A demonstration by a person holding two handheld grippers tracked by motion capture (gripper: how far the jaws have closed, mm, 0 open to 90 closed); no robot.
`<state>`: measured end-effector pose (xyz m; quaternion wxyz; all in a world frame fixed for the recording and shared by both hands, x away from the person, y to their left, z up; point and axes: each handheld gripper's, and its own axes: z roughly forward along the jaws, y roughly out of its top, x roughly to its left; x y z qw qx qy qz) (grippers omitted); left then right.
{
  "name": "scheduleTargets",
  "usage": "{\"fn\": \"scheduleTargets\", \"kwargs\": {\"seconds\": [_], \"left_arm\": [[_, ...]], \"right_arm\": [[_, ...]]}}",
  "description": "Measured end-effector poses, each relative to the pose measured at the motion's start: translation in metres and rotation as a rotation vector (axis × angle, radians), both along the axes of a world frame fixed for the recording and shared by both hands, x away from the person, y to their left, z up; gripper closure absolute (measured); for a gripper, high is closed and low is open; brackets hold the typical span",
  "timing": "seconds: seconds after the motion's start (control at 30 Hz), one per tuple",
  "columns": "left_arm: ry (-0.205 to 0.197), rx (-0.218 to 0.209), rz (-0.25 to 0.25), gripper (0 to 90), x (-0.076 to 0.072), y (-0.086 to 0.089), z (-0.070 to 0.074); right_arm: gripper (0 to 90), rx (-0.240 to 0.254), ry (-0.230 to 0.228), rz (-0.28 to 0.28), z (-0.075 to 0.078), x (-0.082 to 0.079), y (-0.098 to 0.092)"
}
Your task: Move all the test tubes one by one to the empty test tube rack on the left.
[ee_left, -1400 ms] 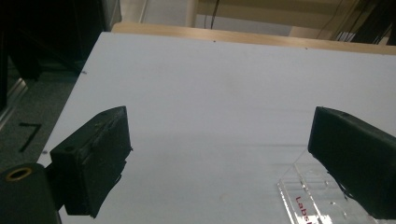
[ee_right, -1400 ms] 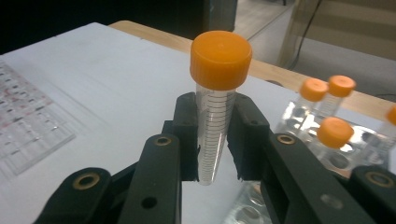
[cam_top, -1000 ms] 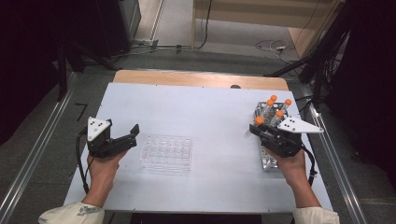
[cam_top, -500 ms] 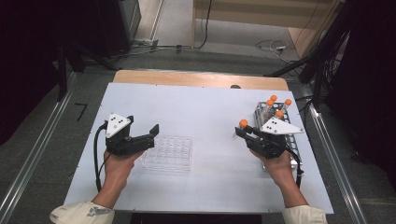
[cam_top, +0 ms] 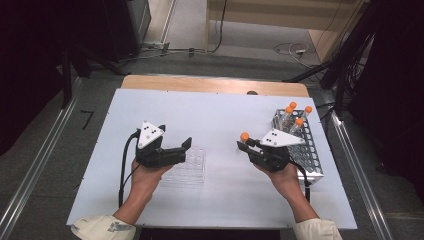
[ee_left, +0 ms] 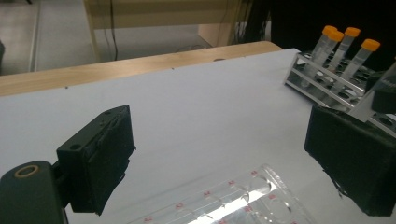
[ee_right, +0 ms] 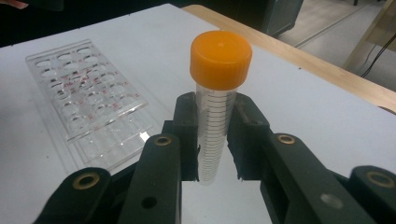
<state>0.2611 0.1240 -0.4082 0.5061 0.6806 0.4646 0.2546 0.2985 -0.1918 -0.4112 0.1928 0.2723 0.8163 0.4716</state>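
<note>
Hovering at the left edge of the clear plastic rack [cam_top: 187, 164], the left gripper [cam_top: 182, 150] has its jaws spread wide with nothing between them, one jaw above the rack's near-left corner; my reading is that it sits there to steady the rack while a tube goes in, since a light plastic rack would slide under a push. That rack, lying flat on the table [cam_top: 215, 115], is the landmark here: one clear rack, its grid of holes all vacant as far as I can see, with small red labels [ee_left: 208, 192] by the rows. To the right of it, apart from it, the right gripper [cam_top: 246, 145] has its jaws closed on one orange-capped tube [ee_right: 215, 112], clamped on the clear graduated body below the cap and kept upright, probably so the pointed bottom can drop straight into a hole. Farther right of the clear rack, near the table's right edge, stands one metal wire rack [cam_top: 306, 150] with four more orange-capped tubes [cam_top: 295, 114] upright at its far end. That makes five tubes in all, two racks and two grippers.
</note>
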Motion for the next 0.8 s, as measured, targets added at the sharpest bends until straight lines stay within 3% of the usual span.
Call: {"fn": "scheduleTargets", "kwargs": {"seconds": [0.2,0.33,0.5,0.8], "left_arm": [[0.004,0.012,-0.060,11.7,0.003,-0.023,-0.002],[-0.025,0.046,-0.101,12.2,0.002,-0.041,-0.001],[-0.021,0.023,-0.149,12.8,0.003,-0.059,0.000],[-0.016,0.037,-0.202,18.7,0.005,-0.080,0.005]], "right_arm": [[71.9,-0.011,0.006,0.019,-0.004,-0.001,0.006],[71.8,-0.014,0.005,0.027,-0.007,-0.002,0.008],[71.8,-0.022,0.017,0.029,-0.011,-0.001,0.009],[71.8,-0.018,0.022,0.039,-0.012,-0.004,0.010]]}}
